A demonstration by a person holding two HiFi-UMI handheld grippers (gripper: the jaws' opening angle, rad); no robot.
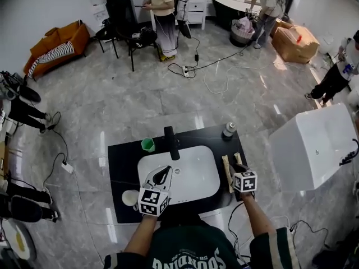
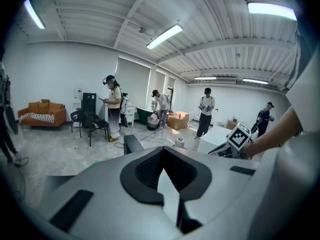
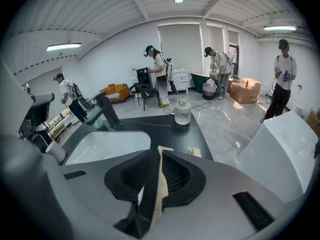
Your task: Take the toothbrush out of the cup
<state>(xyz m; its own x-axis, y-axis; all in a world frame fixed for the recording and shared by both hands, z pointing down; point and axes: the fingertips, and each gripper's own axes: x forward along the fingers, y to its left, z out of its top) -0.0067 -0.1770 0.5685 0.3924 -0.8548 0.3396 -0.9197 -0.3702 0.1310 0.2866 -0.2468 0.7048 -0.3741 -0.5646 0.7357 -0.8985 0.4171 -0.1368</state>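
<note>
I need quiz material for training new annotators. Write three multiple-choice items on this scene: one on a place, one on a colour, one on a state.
1. Where does the green cup stand?
A. In the sink
B. On the counter, left of the faucet
C. On the floor

2. What colour is the counter?
A. White
B. Brown
C. Black

3. What is the right tool doing?
A. Gripping a tan stick
B. Standing wide open and empty
C. Gripping the bottle

Answers:
1. B: the head view shows the cup on the counter beside the faucet.
2. C: the surface around the basin is black.
3. A: in the right gripper view, its jaws press on the stick.
</note>
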